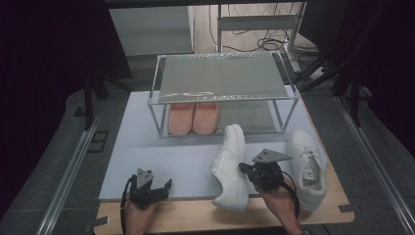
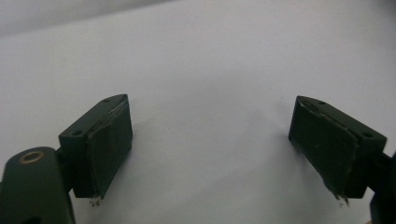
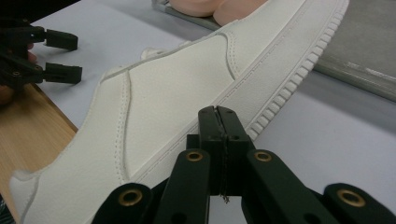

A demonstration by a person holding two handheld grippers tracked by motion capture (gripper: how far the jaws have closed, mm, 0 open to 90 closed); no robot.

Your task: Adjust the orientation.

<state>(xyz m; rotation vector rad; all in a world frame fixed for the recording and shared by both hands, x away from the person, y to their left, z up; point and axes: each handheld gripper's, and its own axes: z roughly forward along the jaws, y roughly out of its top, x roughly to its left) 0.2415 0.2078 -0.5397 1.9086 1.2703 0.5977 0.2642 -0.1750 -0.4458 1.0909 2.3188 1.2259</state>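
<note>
A white shoe lies on its side on the worktop. The right tongs are seen closed, empty, beside its sole; the left tongs gape empty. Light, pliable uppers are judged; the collar is best gripped.

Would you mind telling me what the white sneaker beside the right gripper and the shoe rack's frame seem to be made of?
White sneaker: smooth matte leather or faux leather, judging by the stitched panels and faint grain; its ribbed sole edge looks like rubber. Shoe rack: the frame looks like shiny metal tubing, pale and reflective; the grey shelves seem to be a dull fabric or mesh sheet, though that is uncertain.
</note>
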